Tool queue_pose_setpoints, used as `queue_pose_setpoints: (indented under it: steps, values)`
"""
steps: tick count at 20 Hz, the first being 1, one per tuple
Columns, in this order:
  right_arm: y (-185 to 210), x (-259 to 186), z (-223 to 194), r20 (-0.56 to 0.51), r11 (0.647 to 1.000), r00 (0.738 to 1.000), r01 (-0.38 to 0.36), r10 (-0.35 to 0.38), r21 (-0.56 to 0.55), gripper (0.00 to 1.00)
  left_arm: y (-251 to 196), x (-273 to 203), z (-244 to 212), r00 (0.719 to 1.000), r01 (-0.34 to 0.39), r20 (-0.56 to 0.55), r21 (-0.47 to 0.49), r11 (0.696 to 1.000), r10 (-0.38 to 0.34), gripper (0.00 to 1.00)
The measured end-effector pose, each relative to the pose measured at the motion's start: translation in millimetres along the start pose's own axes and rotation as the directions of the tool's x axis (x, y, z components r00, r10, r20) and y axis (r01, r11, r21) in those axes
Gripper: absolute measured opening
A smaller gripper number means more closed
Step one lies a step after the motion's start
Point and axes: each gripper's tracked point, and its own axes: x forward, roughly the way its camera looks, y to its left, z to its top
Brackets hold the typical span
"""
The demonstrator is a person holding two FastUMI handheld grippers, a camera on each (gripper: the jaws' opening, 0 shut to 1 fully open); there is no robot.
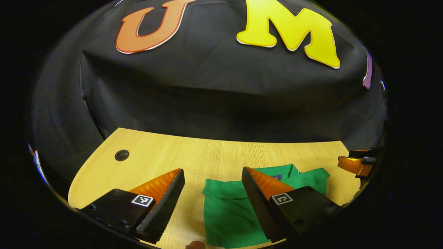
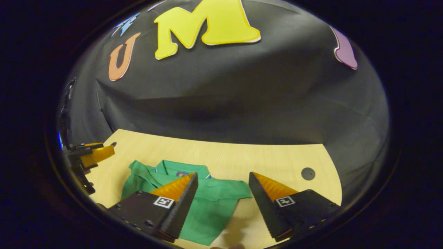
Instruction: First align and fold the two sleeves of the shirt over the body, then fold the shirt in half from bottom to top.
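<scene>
Shirt first: a green short-sleeved cotton polo shirt (image 1: pixel 228 211) lies flat on the pale wood-grain tabletop (image 1: pixel 214 155), collar pointing away from both sets of fingers. In the left gripper view it sits between and just beyond the left gripper (image 1: pixel 213 193), whose fingers stand wide apart and hold nothing. In the right gripper view the cloth (image 2: pixel 207 204) lies under and past the left-hand finger of the right gripper (image 2: pixel 223 195), which is also spread and empty.

Both sleeves look already turned in over the body, so the bottom-to-top fold seems next. The risk I judge: pinching only the top layer at the hem would drag a sleeve loose, and uneven lifting by the two grippers would skew the fold.

Smooth wood offers little grip, so the fabric may slide. A round cable hole (image 1: pixel 121 155) sits well apart, and black cloth walls close the booth behind.
</scene>
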Motion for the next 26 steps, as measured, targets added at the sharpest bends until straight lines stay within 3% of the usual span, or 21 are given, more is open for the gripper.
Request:
queue_pose_setpoints:
  steps: [2, 3, 4, 9, 14, 19, 26]
  values:
    - [0.5, -15.3, 9.3, 0.047, 1.0, 0.999, 0.02, -0.02, -0.017, 0.98, 0.4, -10.1, 10.1, 1.0, -0.004, 0.029, -0.006, 1.0, 0.004, 1.0]
    - [3.2, -24.7, 13.3, 0.063, 1.0, 0.998, 0.021, -0.02, -0.023, 0.94, -0.3, -16.5, 15.2, 0.999, -0.005, 0.045, -0.005, 1.0, 0.005, 1.0]
    - [6.3, -34.6, 16.8, 0.077, 1.0, 0.997, 0.021, -0.019, -0.023, 0.98, -0.7, -23.7, 20.9, 0.998, -0.007, 0.064, -0.003, 1.0, 0.007, 1.0]
    - [25.4, -101.7, 33.9, 0.162, 1.0, 0.987, 0.023, -0.02, -0.016, 0.98, -7.9, -80.5, 54.5, 0.986, -0.008, 0.164, 0.01, 1.0, 0.007, 1.0]
    - [41.6, -191.7, 60.3, 0.303, 0.997, 0.951, 0.075, -0.066, -0.016, 0.97, -22.3, -168.4, 94.0, 0.95, 0.023, 0.31, 0.066, 0.998, -0.042, 1.0]
    - [66.6, -269.7, 62.6, 0.37, 0.997, 0.926, 0.08, -0.071, -0.008, 0.96, -32.2, -254.8, 110.2, 0.916, 0.021, 0.396, 0.108, 0.994, -0.063, 1.0]
    - [90.7, -337.0, 55.2, 0.438, 0.996, 0.894, 0.081, -0.094, 0.048, 0.96, -34.3, -322.1, 107.9, 0.885, 0.042, 0.46, 0.086, 0.995, -0.077, 1.0]
